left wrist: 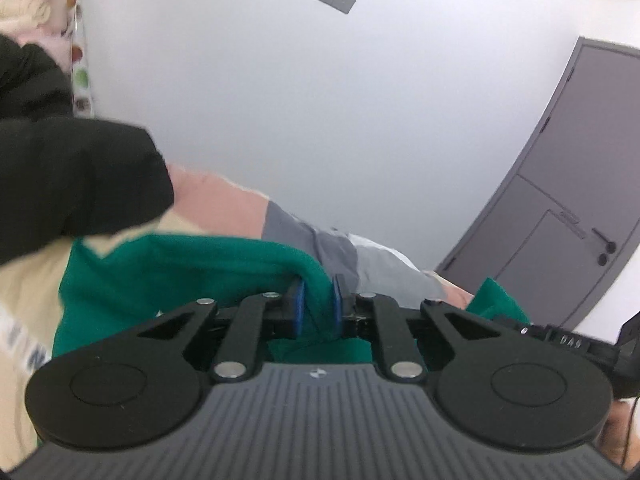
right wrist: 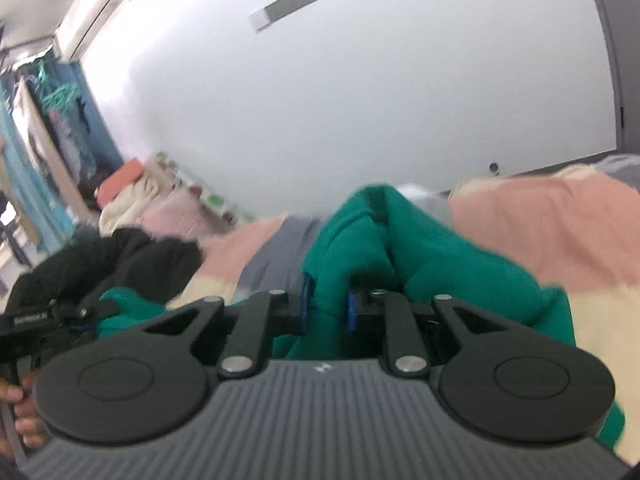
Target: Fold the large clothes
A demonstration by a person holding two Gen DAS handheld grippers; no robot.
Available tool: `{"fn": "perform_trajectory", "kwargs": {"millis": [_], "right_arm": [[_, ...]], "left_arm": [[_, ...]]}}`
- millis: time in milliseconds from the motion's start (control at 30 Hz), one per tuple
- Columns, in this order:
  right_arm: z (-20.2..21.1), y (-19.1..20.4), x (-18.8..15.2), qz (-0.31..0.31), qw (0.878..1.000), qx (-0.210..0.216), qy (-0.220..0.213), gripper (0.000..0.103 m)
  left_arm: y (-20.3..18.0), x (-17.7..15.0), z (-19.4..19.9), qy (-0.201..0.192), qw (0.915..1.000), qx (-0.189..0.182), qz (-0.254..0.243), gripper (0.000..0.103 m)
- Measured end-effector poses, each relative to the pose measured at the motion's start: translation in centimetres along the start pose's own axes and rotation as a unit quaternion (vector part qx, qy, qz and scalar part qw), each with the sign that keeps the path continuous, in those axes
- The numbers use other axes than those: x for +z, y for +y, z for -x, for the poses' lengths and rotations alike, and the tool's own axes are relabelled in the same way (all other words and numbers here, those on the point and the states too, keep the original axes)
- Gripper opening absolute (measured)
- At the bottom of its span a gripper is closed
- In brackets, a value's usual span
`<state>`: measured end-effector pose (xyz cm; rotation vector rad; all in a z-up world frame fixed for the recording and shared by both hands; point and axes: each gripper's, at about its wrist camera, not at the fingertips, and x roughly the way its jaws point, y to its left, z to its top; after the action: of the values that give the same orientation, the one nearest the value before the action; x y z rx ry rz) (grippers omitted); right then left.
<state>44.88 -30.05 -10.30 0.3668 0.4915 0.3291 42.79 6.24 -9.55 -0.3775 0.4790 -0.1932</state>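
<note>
A large green garment [left wrist: 168, 272] lies bunched on a bed with a pink, grey and cream cover [left wrist: 228, 208]. My left gripper [left wrist: 319, 308] is shut on a fold of the green garment between its blue pads. My right gripper [right wrist: 328, 304] is shut on another bunched part of the green garment [right wrist: 408, 248], which rises in a hump just ahead of it. The left gripper also shows at the left edge of the right wrist view [right wrist: 48, 320], with green cloth at its tip. The right gripper's body shows at the right edge of the left wrist view [left wrist: 568, 340].
A black garment [left wrist: 68, 184] lies on the bed to the left, also in the right wrist view [right wrist: 108, 264]. A pile of folded clothes [right wrist: 128, 192] sits at the bed's far end. A white wall [left wrist: 320, 100] stands behind the bed; a grey door [left wrist: 568, 208] stands at right.
</note>
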Motion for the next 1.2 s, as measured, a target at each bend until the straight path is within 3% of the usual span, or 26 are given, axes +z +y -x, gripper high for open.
{"fn": "perform_trajectory", "kwargs": {"millis": [233, 400, 467, 533, 567, 600, 667, 733, 1200], "right_arm": [[-6.2, -1.5, -1.8, 0.016, 0.998, -0.054, 0.023, 0.021], [-8.3, -3.1, -4.1, 0.011, 0.996, -0.07, 0.06, 0.022], [-7.7, -3.3, -4.3, 0.002, 0.996, -0.063, 0.057, 0.025], [-7.0, -3.4, -4.3, -0.007, 0.997, -0.057, 0.057, 0.029], [-6.5, -3.3, -4.3, -0.004, 0.997, -0.058, 0.058, 0.03], [-6.0, -3.1, -4.3, 0.001, 0.997, -0.06, 0.058, 0.032], [-5.1, -1.9, -4.3, 0.011, 0.996, -0.062, 0.057, 0.049], [-3.6, -1.2, -4.3, 0.011, 0.997, -0.046, 0.061, 0.054], [7.9, 8.1, -6.1, 0.064, 0.997, 0.014, 0.031, 0.054]], "left_arm": [[1.8, -1.9, -6.1, 0.045, 0.9972, 0.058, -0.018, 0.016], [2.2, -3.3, -7.1, 0.067, 0.9952, 0.057, -0.045, 0.017], [1.9, -3.2, -6.2, 0.064, 0.995, 0.058, -0.049, 0.027], [1.7, -2.9, -6.2, 0.065, 0.9949, 0.059, -0.05, 0.056], [1.4, -2.9, -5.7, 0.06, 0.9949, 0.061, -0.053, 0.058], [1.0, -3.0, -5.0, 0.055, 0.9951, 0.058, -0.058, 0.059], [0.4, -3.1, -3.8, 0.052, 0.9952, 0.053, -0.064, 0.059], [-0.5, -3.4, -2.1, 0.047, 0.9955, 0.047, -0.068, 0.059], [-8.0, -8.8, 8.9, 0.061, 0.9958, -0.004, -0.068, 0.059]]}}
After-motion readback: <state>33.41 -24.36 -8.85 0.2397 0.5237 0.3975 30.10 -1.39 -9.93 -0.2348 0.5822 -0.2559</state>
